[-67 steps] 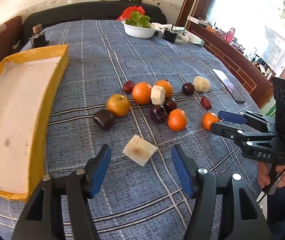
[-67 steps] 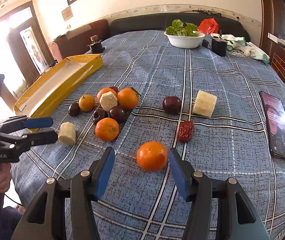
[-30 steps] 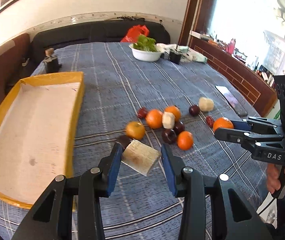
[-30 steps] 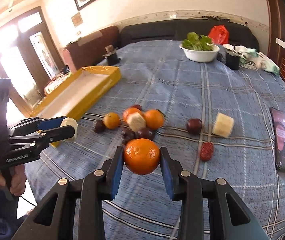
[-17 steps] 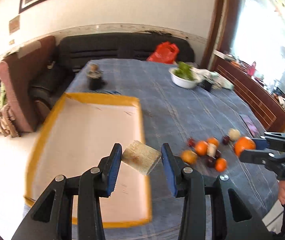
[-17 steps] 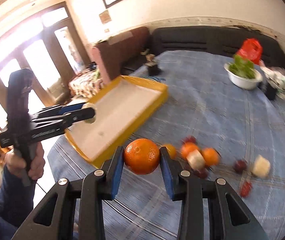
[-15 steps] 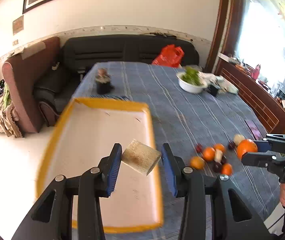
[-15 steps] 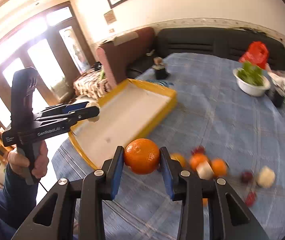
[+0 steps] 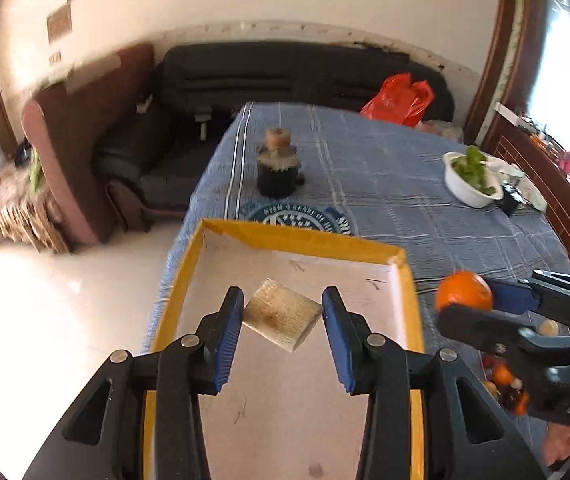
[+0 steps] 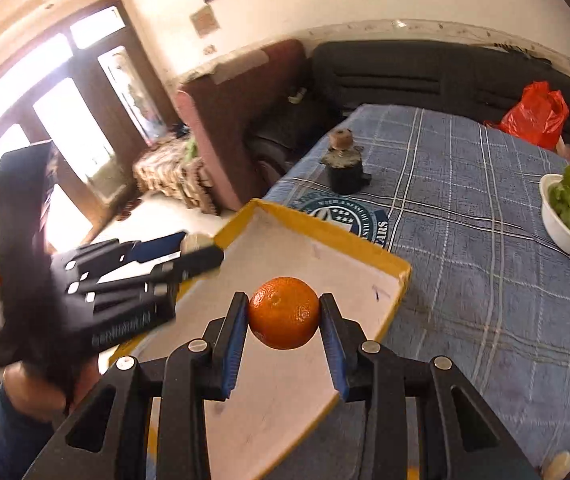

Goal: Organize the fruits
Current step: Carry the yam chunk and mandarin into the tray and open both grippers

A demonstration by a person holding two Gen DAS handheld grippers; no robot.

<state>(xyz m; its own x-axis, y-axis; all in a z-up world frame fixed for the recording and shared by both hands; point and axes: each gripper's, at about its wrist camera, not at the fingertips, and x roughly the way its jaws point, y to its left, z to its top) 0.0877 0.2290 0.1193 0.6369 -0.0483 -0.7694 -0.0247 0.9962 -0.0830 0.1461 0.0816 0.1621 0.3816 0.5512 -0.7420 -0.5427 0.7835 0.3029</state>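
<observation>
The left gripper (image 9: pixel 283 318) is clamped on a pale cut chunk of fruit (image 9: pixel 282 319), held tilted in the air above the near half of the yellow-rimmed tray (image 9: pixel 301 238). The right gripper (image 10: pixel 284 314) is clamped on an orange (image 10: pixel 284 313), held above the same tray toward its right edge; in the left wrist view that orange (image 9: pixel 463 291) shows just outside the tray's right rim. The tray's pale floor is bare apart from a few small marks, and it lies at the near left corner of the table with the blue checked cloth (image 9: pixel 385 184). To the right of the tray, near the table's near edge, the remaining fruits (image 9: pixel 505 376) lie in a small cluster, partly hidden behind the right gripper. Beyond the tray's far rim stands a small dark pot (image 9: pixel 278 168) near the left edge. Toward the far right edge sits a white bowl of greens (image 9: pixel 471 180), and a red plastic bag (image 9: pixel 399 98) lies at the far end
</observation>
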